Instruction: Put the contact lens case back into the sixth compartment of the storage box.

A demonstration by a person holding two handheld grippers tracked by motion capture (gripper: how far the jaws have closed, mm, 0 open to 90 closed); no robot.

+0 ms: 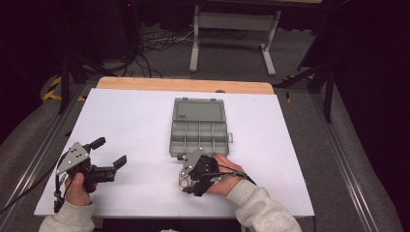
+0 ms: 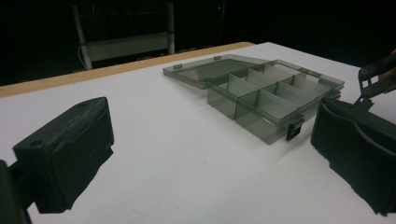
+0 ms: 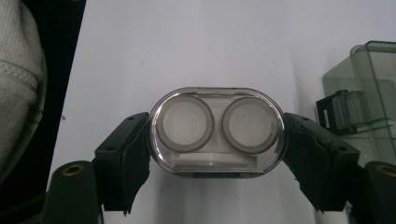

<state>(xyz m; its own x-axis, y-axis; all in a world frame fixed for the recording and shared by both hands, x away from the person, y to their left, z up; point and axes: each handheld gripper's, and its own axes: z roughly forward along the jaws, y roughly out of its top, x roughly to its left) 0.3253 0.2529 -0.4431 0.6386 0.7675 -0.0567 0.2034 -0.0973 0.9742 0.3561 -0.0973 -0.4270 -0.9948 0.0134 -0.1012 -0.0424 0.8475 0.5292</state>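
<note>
From the high view, a grey translucent organiser box (image 1: 199,128) lies open near the middle of the white table (image 1: 121,125), its lid folded flat toward the far edge and its divided compartments facing up, all apparently empty. That layout suits dropping something in from above. The right gripper (image 1: 186,175) sits just in front of the box's near edge, held low by the person's right hand (image 1: 223,175); what it carries is too small to make out here. The left gripper (image 1: 107,153) rests well apart on the left, its jaws spread wide over bare table, likely kept clear until needed.

In the left gripper view, the two black jaws stand far apart at either side with nothing between them but table. The box (image 2: 261,95) lies ahead and to the right, its latch tab facing the camera, and a bit of the other gripper shows at the right edge.

In the right gripper view, the right gripper (image 3: 215,151) is closed onto a small clear oval case (image 3: 217,130) with two round white-lidded wells side by side, probably a contact lens case. The jaws press on its two short ends, so the case is held level across the gap, above the table. A corner of the box (image 3: 369,88) and its latch show at the right, near the case.
</note>
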